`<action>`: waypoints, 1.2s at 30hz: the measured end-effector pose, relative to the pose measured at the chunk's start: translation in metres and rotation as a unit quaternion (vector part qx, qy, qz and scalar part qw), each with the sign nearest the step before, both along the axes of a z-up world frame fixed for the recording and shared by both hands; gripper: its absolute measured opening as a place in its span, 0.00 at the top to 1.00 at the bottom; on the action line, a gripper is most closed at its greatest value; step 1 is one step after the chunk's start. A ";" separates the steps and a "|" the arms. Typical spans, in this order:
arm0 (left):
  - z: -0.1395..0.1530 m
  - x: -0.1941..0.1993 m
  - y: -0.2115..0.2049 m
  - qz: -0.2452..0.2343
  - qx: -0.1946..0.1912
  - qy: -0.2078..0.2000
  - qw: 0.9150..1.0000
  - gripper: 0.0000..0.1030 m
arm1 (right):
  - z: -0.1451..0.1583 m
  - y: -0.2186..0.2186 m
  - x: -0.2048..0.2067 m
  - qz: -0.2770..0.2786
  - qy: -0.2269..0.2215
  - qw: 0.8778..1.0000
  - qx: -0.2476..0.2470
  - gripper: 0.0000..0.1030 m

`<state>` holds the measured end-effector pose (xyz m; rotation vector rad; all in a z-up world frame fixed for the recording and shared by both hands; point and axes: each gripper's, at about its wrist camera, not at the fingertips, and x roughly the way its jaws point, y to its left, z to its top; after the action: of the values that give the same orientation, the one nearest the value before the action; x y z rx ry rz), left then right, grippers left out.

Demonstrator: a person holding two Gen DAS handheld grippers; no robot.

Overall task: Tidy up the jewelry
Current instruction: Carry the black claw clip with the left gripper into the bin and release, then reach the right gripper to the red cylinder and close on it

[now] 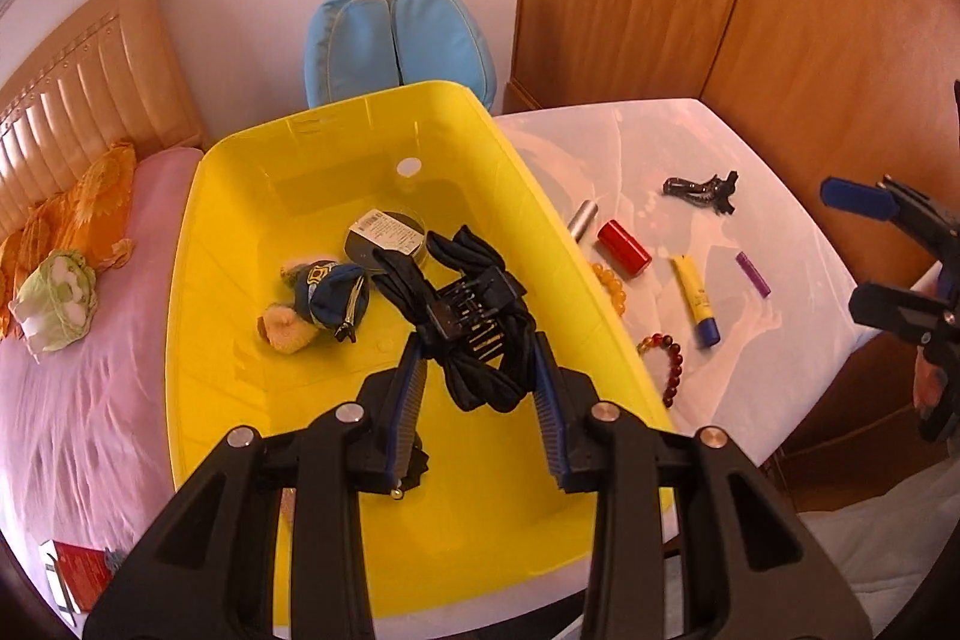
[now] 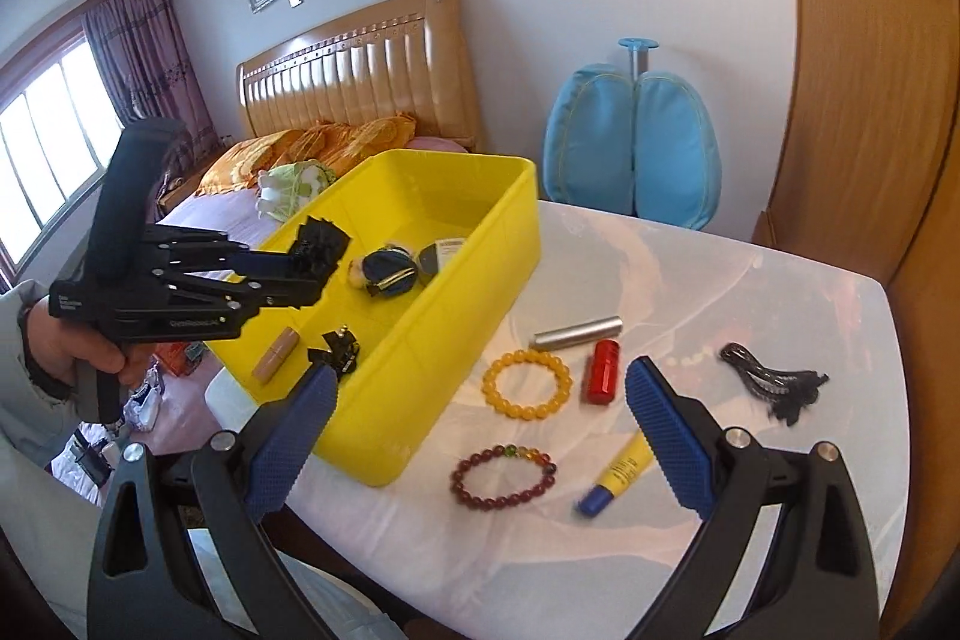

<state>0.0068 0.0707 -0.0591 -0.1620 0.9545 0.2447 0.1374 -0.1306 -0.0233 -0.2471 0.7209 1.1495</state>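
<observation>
Jewelry and small accessories, partly sorted: some lie in the yellow bin [image 2: 456, 316], the rest on the white tabletop [image 2: 750, 460] beside it.

Item in hand: black bow hair clip [image 1: 474, 328], comb teeth visible, held between the left tongs [image 1: 480, 382] above the bin's interior. The fabric loops look bunched between the pads, but the pads' contact is partly hidden by the bow, so how firm the hold is cannot be told.

Right tongs [image 2: 480, 436]: wide apart, empty, hovering over the tabletop near the bracelets.

In the bin: navy coin purse [image 2: 390, 271] with a plush charm, round labelled tin [image 1: 387, 241], tan tube [image 2: 276, 355], small black clip [image 2: 339, 349].

On the tabletop: yellow bead bracelet [image 2: 527, 383] close beside the bin wall, dark red bead bracelet [image 2: 503, 478], red cylinder [image 2: 603, 370], silver tube [image 2: 579, 331], yellow tube with blue cap [image 2: 615, 481], black claw clip [image 2: 774, 385] set well apart near the far edge, purple stick [image 1: 753, 274].

Risks, as judged:
- Soft fabric may snag on the ribbed pads and hang on release, ending draped over the bin wall.
- A drop from this height could bounce the clip onto the purse or tin, tangling the comb teeth.
- The yellow bracelet's closeness to the bin wall leaves little room for the tongs; a finger could nudge the bin or roll the beads.
</observation>
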 end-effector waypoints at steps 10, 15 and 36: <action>-0.041 -0.004 0.072 -0.014 -0.048 0.101 0.994 0.66 | -0.017 0.108 -0.023 0.113 -0.021 0.991 -0.063 0.05; -0.056 -0.001 0.086 -0.029 -0.051 0.129 0.990 0.65 | -0.029 0.156 -0.031 0.189 -0.014 0.977 -0.099 0.05; -0.070 0.023 0.087 -0.079 -0.035 0.160 0.983 0.53 | -0.043 0.178 -0.039 0.189 0.010 0.975 -0.120 0.05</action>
<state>0.0302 0.1582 -0.1289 -0.1132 1.2895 0.0911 0.0987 0.0476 -0.0664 -0.5972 0.8536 1.4268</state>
